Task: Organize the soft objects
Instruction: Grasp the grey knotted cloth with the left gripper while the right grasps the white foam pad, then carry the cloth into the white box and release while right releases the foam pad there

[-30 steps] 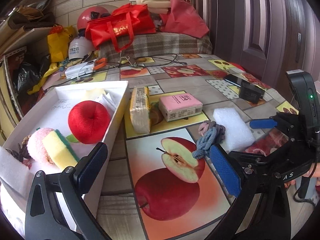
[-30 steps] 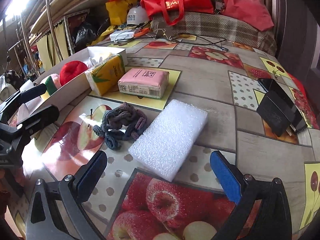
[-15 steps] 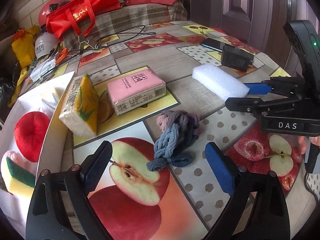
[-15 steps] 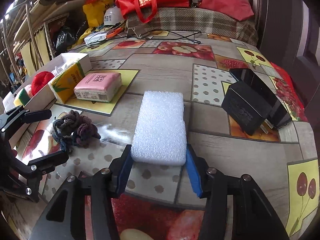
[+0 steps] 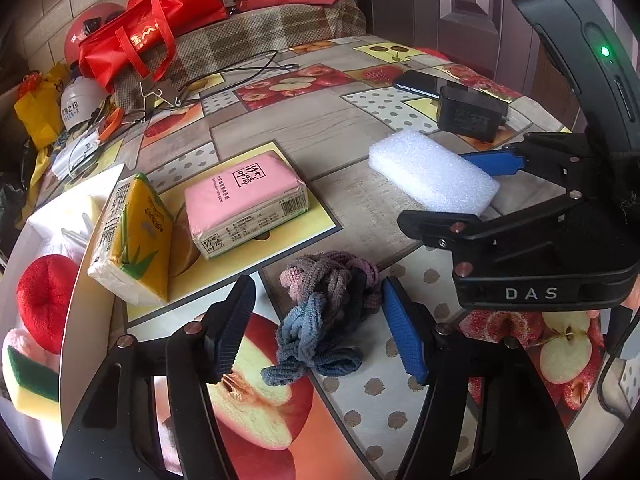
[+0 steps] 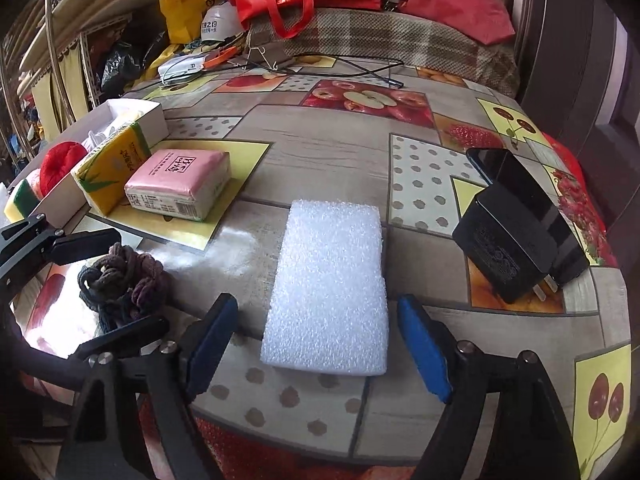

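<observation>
A knitted grey-purple rope bundle point(image 5: 326, 312) lies on the fruit-print table, between the fingers of my open left gripper point(image 5: 316, 328), which straddle it without clear contact. A white foam block point(image 6: 330, 284) lies flat between the fingers of my open right gripper point(image 6: 316, 344), with a gap on each side. The block also shows in the left wrist view point(image 5: 432, 178), and the bundle in the right wrist view point(image 6: 124, 280). A white box point(image 5: 48, 232) at the left holds a red plush apple point(image 5: 46, 300) and a yellow-green sponge point(image 5: 28, 380).
A yellow tissue pack point(image 5: 132, 240) and a pink tissue pack point(image 5: 244, 202) sit beside the box. A black power adapter point(image 6: 508, 252) and a phone point(image 6: 536, 204) lie right of the foam. Red bags, a helmet and cables crowd the far edge.
My left gripper has moved forward so its fingers now flank the rope bundle. My right gripper's fingers, close against the foam block half a second ago, now stand wider apart.
</observation>
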Available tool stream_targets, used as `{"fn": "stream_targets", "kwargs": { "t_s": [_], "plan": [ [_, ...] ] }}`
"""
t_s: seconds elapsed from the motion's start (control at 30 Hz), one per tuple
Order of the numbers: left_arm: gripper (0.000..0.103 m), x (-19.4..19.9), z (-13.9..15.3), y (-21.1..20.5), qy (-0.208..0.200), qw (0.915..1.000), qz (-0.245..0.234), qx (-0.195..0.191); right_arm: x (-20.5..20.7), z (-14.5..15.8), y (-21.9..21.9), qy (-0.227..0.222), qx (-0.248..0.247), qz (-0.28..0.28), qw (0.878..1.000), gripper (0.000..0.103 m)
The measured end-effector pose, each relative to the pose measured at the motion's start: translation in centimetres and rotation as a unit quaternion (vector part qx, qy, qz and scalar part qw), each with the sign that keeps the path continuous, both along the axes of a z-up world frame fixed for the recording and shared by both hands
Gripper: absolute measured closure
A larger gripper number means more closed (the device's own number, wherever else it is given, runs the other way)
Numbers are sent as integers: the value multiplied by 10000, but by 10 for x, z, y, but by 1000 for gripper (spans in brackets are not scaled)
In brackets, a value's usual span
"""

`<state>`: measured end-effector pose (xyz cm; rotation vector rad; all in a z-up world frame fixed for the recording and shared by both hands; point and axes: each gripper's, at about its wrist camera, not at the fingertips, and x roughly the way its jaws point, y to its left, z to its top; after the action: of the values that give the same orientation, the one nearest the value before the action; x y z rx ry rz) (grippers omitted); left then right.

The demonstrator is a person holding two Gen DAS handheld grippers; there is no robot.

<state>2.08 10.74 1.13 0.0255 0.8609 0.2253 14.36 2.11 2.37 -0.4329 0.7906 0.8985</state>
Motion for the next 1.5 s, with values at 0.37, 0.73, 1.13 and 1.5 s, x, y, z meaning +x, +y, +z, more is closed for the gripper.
{"fn": "stream_targets", "kwargs": {
  "t_s": [0.37,0.73,1.13,1.5],
  "plan": [
    [78,-14,13,-10,-529,9979,50,379,-5,21,-27,-366,755,-383,9957,53],
    [78,-59,41,-3,-1822,9787,629,703,-36,49,-54,-1406,1735,-518,9734,53],
    [78,-115,53,17,-2549,9594,1130,419,-60,50,-45,-1522,1855,-216,9706,53],
    [78,-167,51,43,-2616,9507,1605,444,-108,50,-7,-1423,1939,520,9693,53]
  ]
}}
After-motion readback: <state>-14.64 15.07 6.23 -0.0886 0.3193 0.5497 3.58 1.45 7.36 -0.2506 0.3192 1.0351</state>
